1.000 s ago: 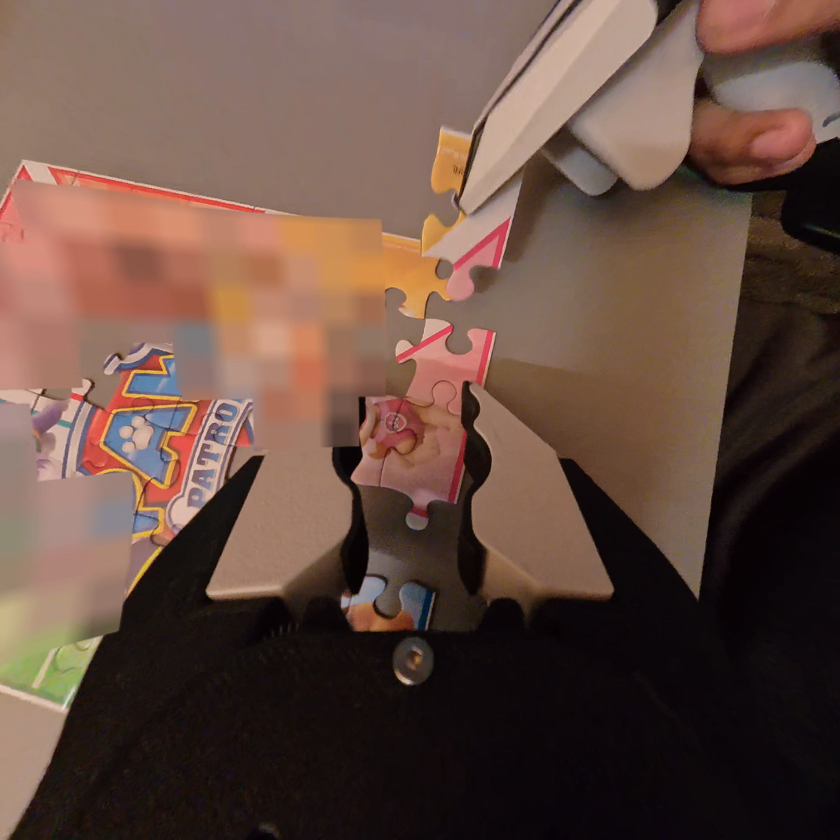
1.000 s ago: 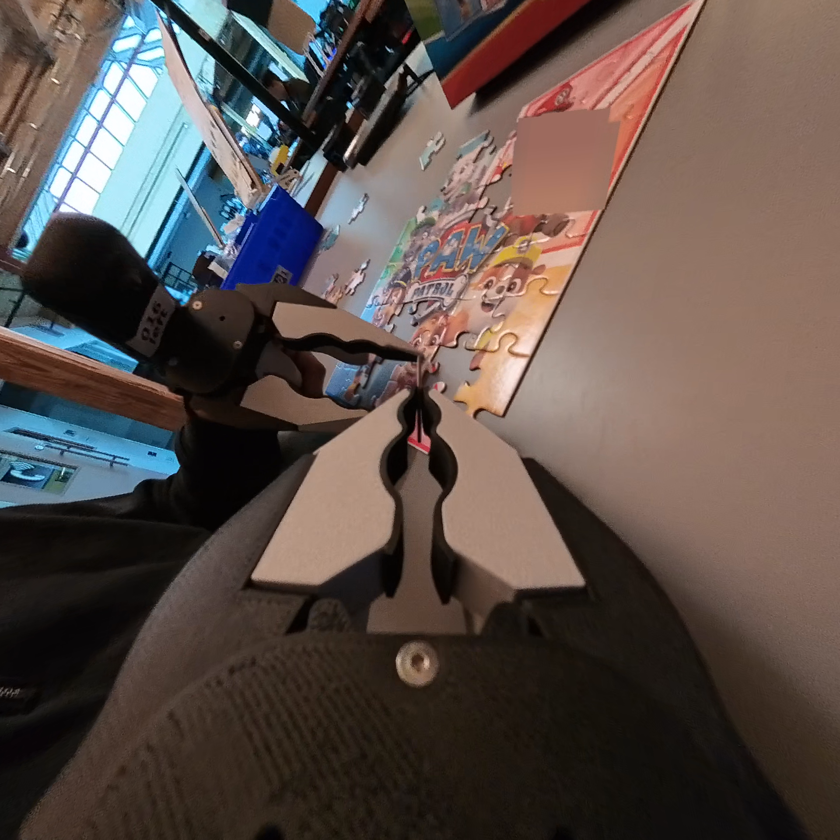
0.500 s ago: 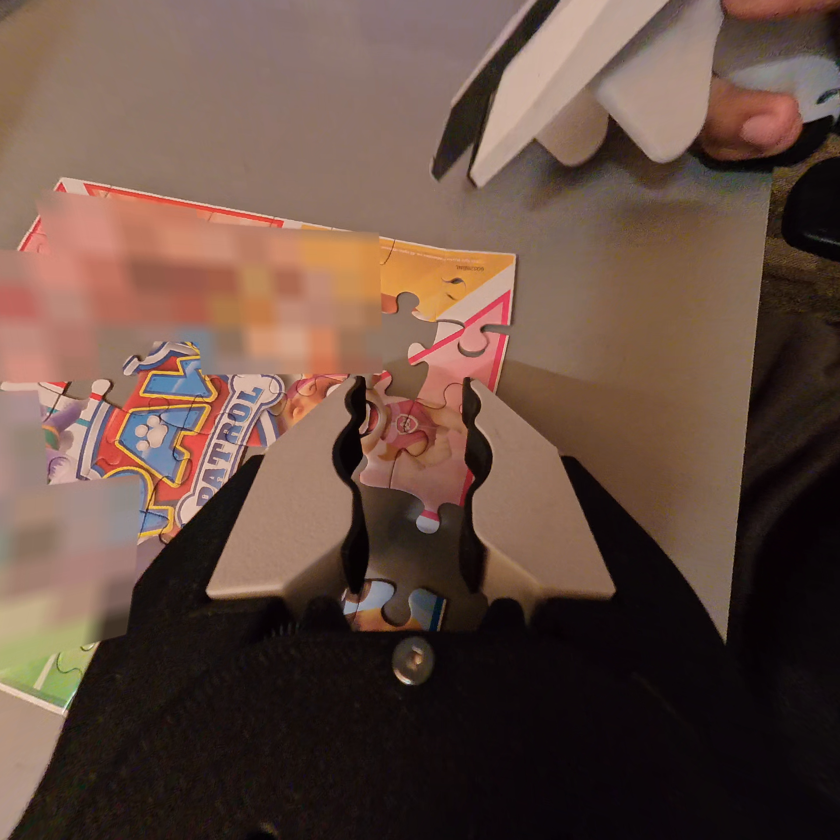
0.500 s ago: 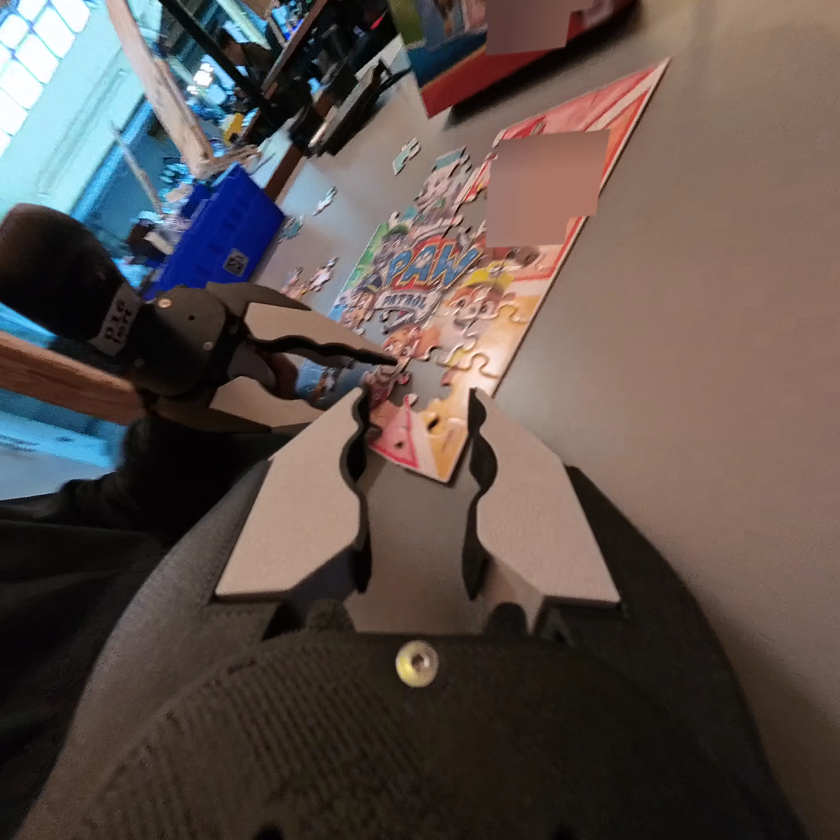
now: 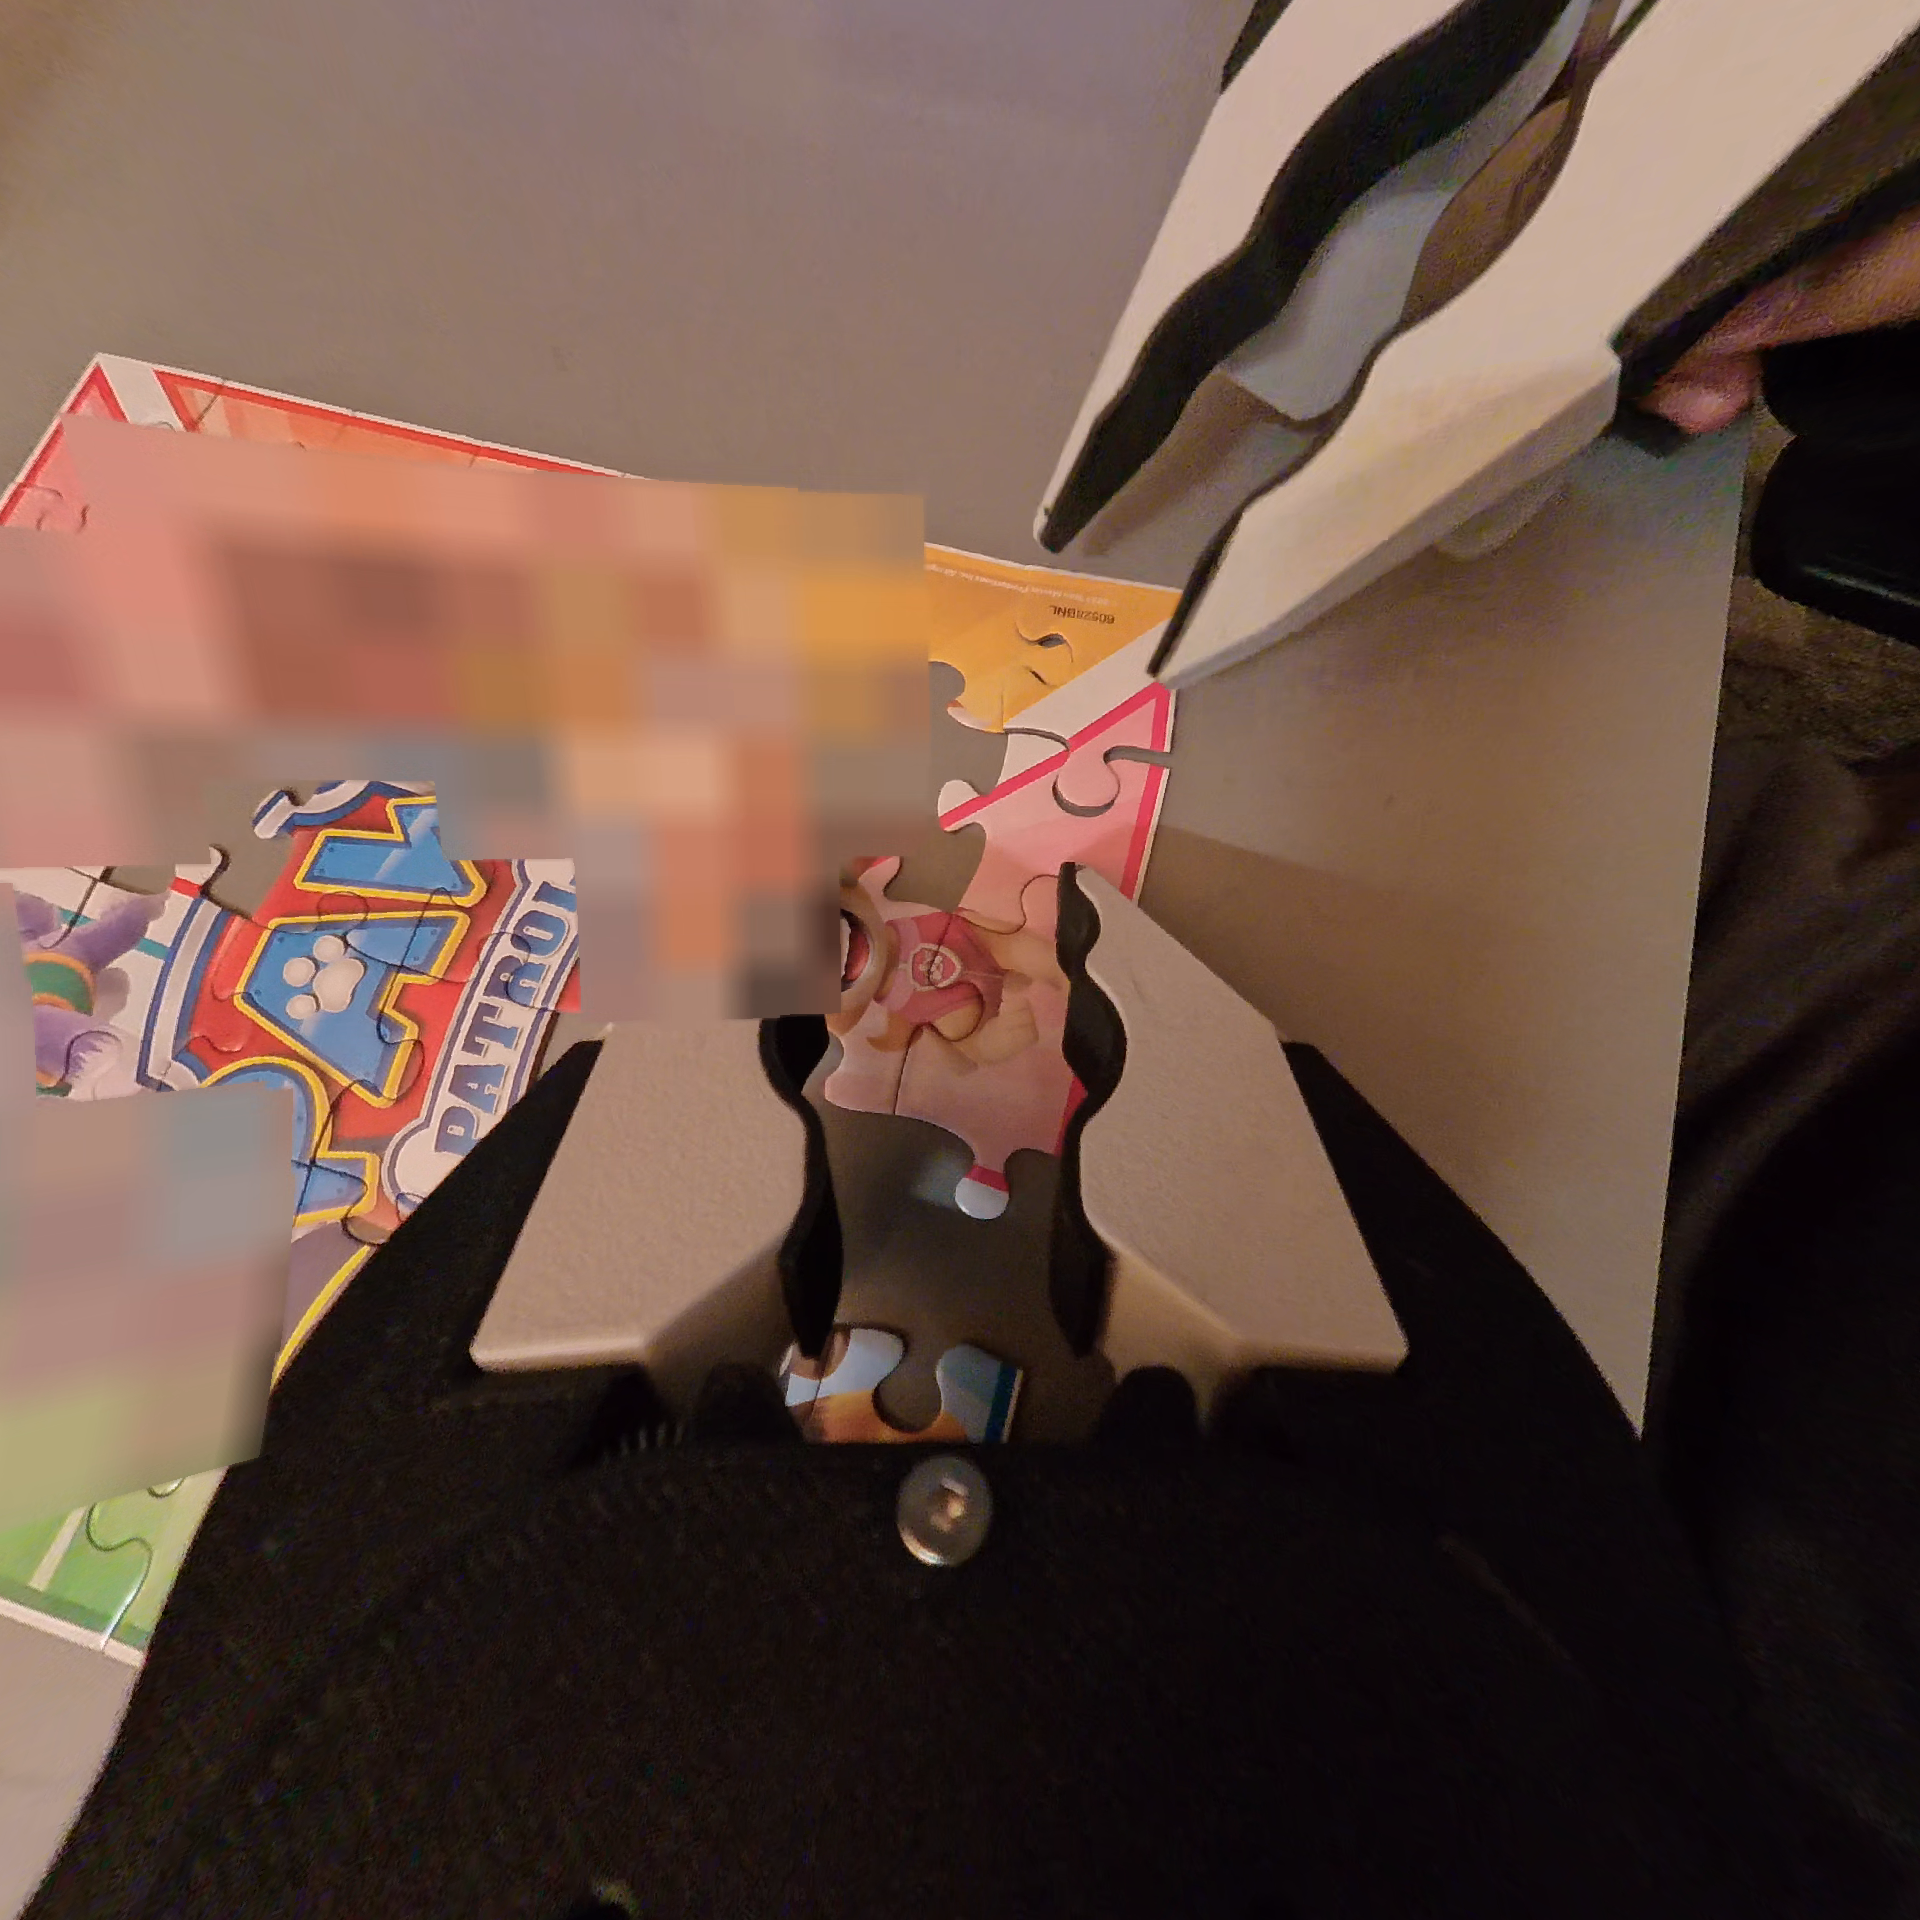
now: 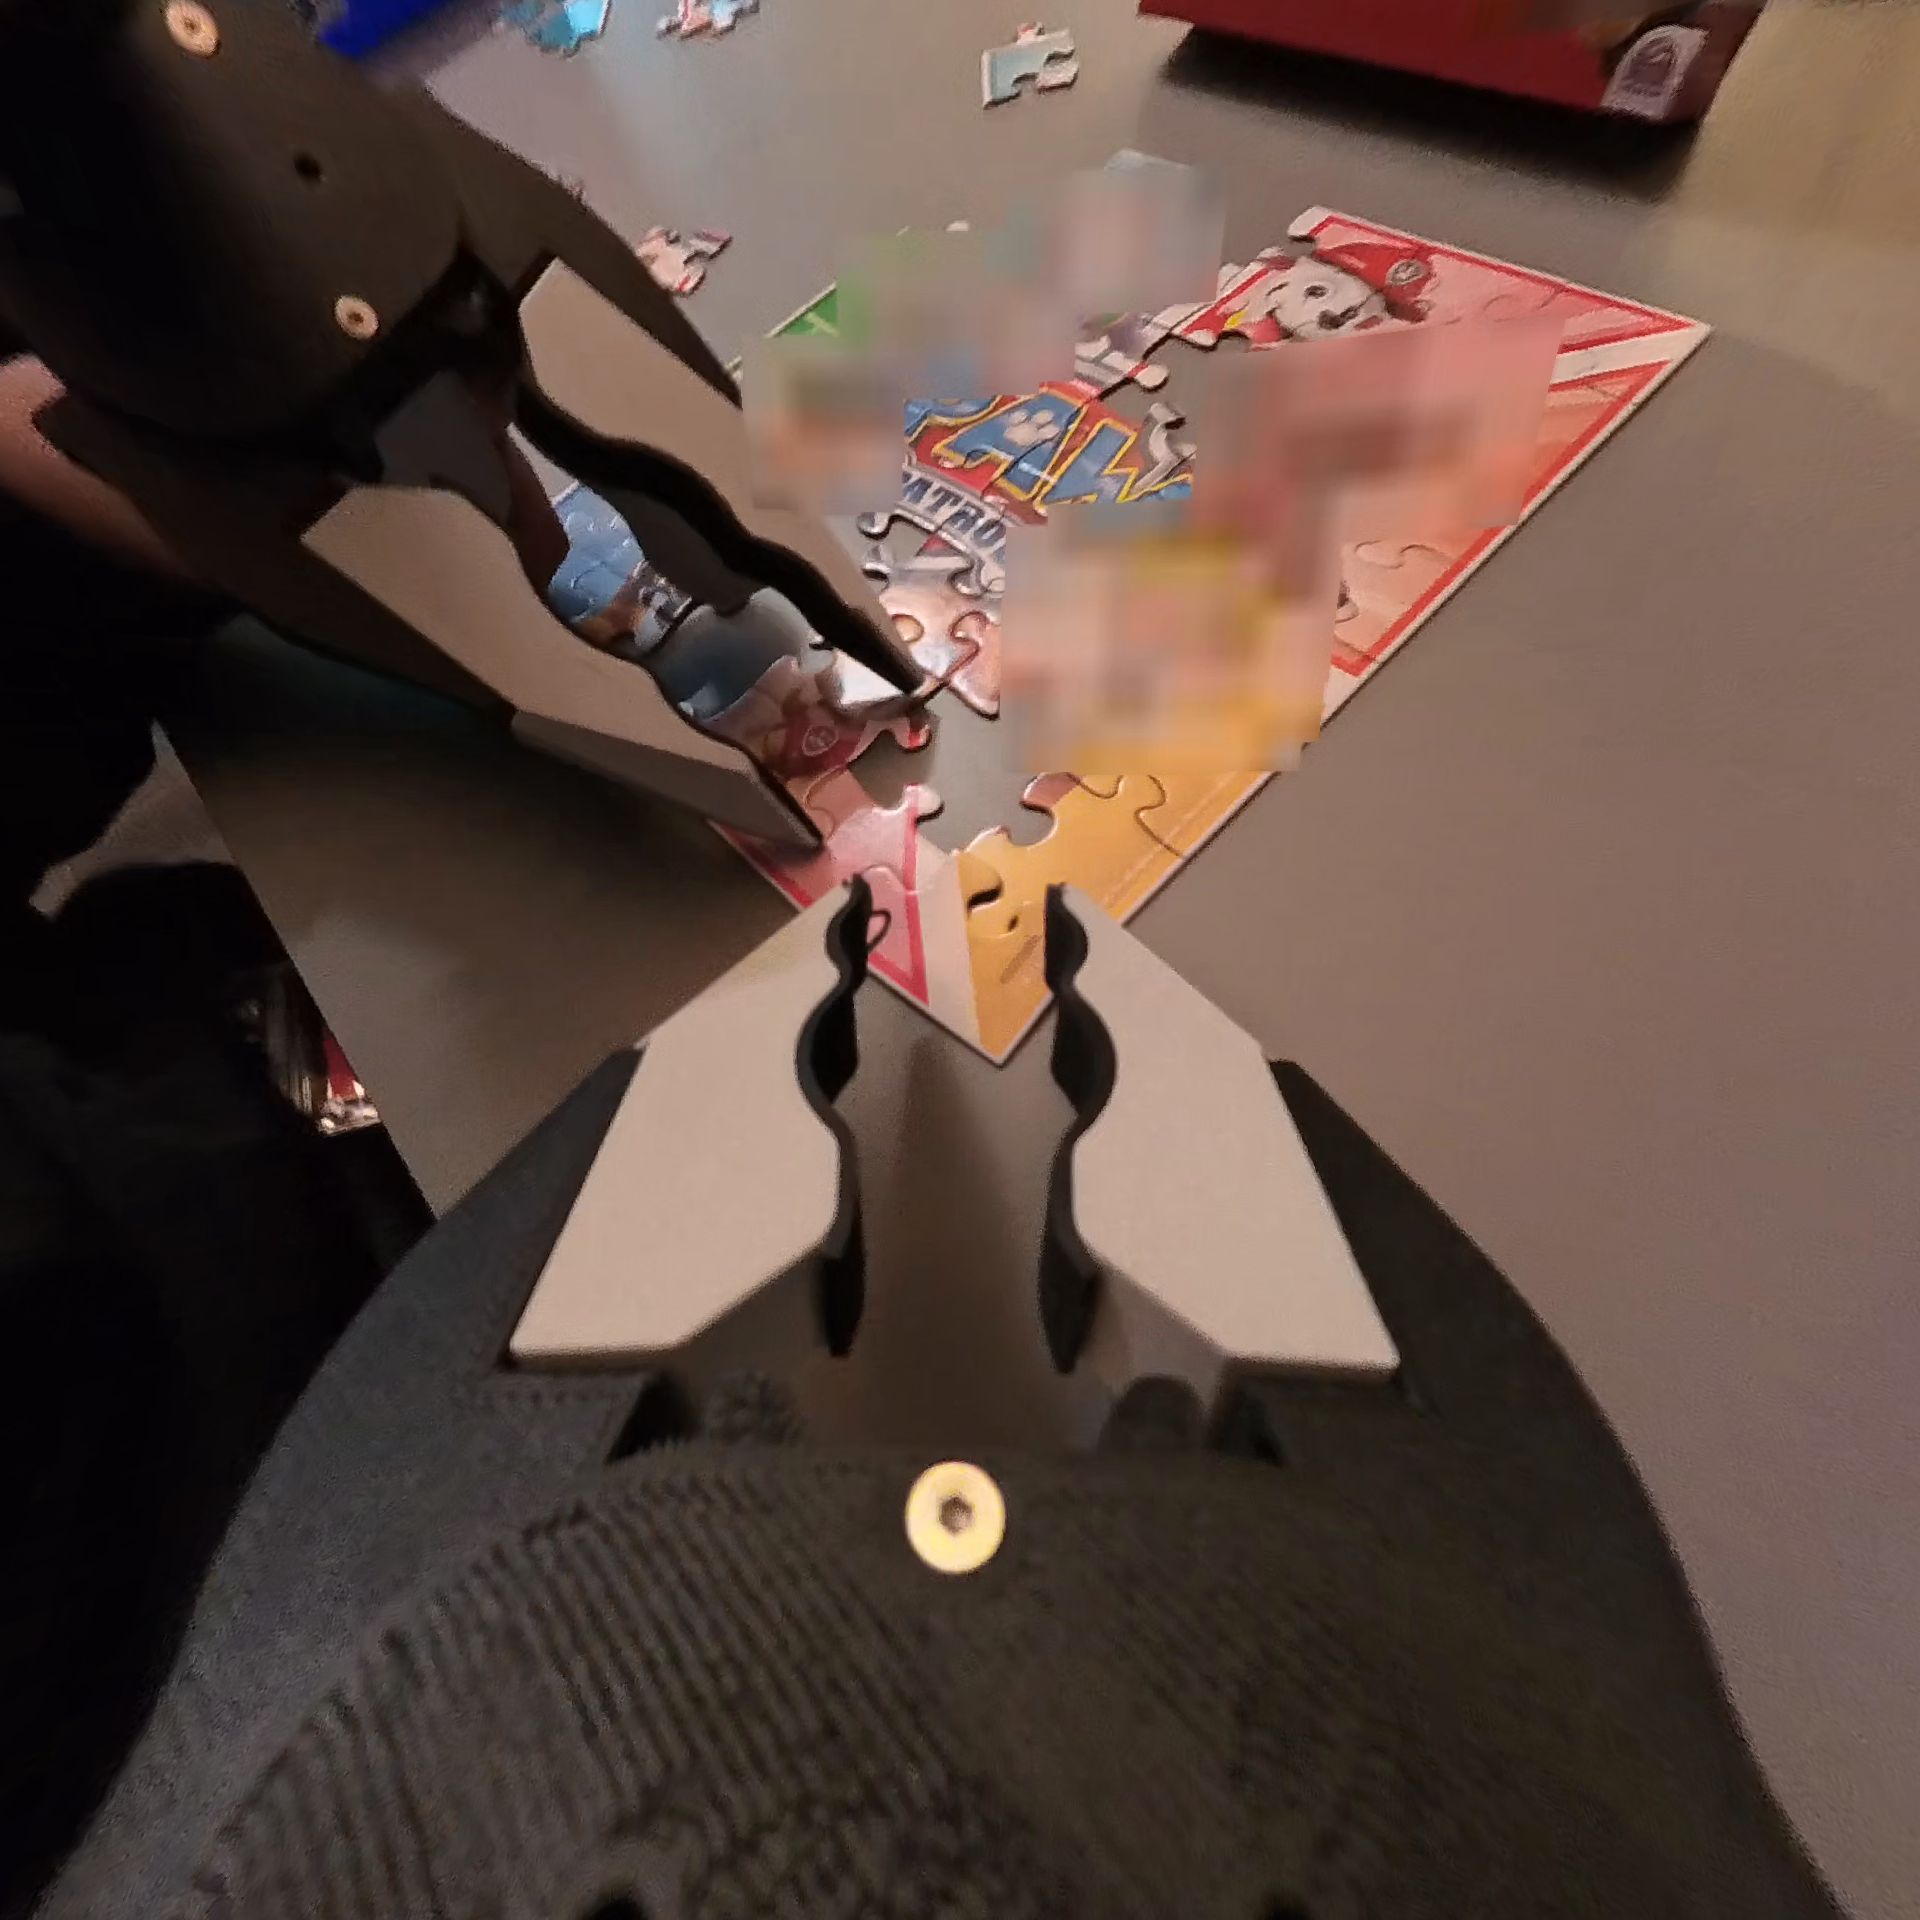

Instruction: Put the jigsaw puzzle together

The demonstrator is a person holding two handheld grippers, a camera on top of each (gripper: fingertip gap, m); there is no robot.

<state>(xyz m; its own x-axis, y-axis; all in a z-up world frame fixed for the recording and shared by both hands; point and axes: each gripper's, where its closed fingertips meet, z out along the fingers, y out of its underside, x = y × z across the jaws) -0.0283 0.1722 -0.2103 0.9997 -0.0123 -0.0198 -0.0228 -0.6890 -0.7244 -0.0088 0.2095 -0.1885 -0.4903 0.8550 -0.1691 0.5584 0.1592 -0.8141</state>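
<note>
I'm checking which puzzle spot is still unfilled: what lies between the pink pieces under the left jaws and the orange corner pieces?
In the right wrist view, a piece-shaped gap of bare grey table separates pink pieces from orange corner pieces.

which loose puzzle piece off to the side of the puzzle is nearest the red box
The pale blue loose piece at the top of the right wrist view, lying alone on the table just left of the red box. The other loose pieces lie further left.
</note>
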